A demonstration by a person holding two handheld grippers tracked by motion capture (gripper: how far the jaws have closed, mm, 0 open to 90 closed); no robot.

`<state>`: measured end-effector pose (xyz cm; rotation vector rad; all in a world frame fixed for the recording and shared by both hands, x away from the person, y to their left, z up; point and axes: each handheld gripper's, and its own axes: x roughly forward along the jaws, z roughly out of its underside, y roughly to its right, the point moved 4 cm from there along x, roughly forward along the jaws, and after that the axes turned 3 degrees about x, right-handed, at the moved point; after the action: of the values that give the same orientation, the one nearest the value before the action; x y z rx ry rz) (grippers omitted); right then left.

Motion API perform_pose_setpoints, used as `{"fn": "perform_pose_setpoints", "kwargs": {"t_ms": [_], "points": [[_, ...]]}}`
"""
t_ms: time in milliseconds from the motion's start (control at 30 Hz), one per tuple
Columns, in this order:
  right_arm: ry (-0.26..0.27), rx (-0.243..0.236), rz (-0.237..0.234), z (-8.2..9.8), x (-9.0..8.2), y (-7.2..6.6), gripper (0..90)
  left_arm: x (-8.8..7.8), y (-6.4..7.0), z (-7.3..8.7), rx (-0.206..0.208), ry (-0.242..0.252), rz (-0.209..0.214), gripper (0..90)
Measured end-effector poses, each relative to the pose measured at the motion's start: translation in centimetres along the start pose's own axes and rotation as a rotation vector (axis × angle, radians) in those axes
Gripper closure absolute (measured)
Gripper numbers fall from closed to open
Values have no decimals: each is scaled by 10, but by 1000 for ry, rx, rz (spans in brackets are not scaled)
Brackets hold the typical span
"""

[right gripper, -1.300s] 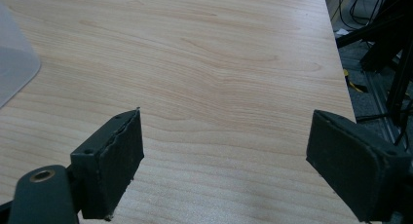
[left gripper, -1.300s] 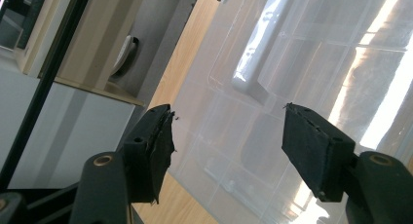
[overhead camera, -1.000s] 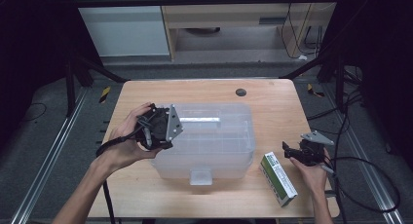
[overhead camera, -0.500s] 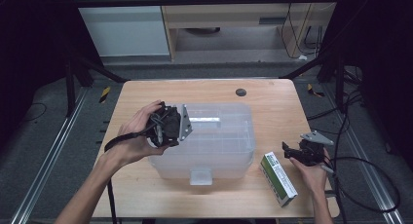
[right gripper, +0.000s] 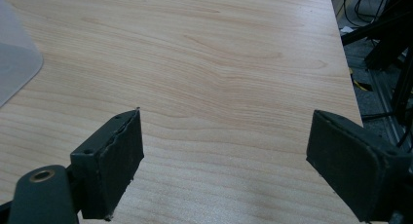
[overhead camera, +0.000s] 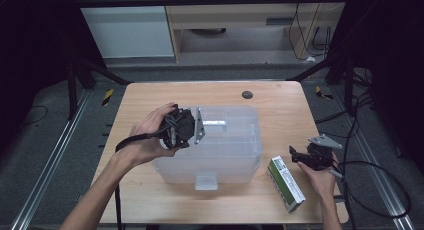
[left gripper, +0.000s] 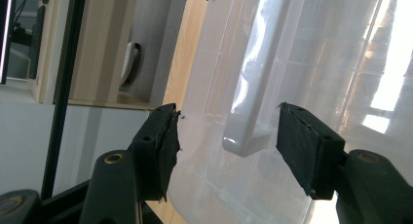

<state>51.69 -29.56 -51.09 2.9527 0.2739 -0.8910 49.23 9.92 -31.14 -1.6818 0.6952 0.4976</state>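
A clear plastic box [overhead camera: 225,150] with a lid stands in the middle of the wooden table [overhead camera: 150,97]. A white handle [overhead camera: 216,122] lies on the lid. A hand holds my left gripper [overhead camera: 194,127] over the lid's left part, pointing at that handle. In the left gripper view my left gripper [left gripper: 226,136] is open, and the handle's end [left gripper: 246,134] sits between the jaws, touching neither. My right gripper [overhead camera: 296,156] hovers near the table's right edge, beside a green and white carton [overhead camera: 285,182]. It is open wide [right gripper: 224,151] over bare wood.
A small black round disc [overhead camera: 247,94] sits at the table's far side. The box's corner [right gripper: 14,63] shows at the left of the right gripper view. Cables trail off the right edge near a metal frame [overhead camera: 380,165]. A cabinet stands behind the table.
My left gripper has moved right across the lid, closer to the white handle. The right gripper and the carton have stayed put.
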Motion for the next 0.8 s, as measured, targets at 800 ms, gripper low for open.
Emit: {"fn": "perform_pose_setpoints", "kwargs": {"t_ms": [800], "points": [[-7, -6, -11, 1, 1, -1, 139, 23, 6, -8, 45, -37, 37, 554]]}}
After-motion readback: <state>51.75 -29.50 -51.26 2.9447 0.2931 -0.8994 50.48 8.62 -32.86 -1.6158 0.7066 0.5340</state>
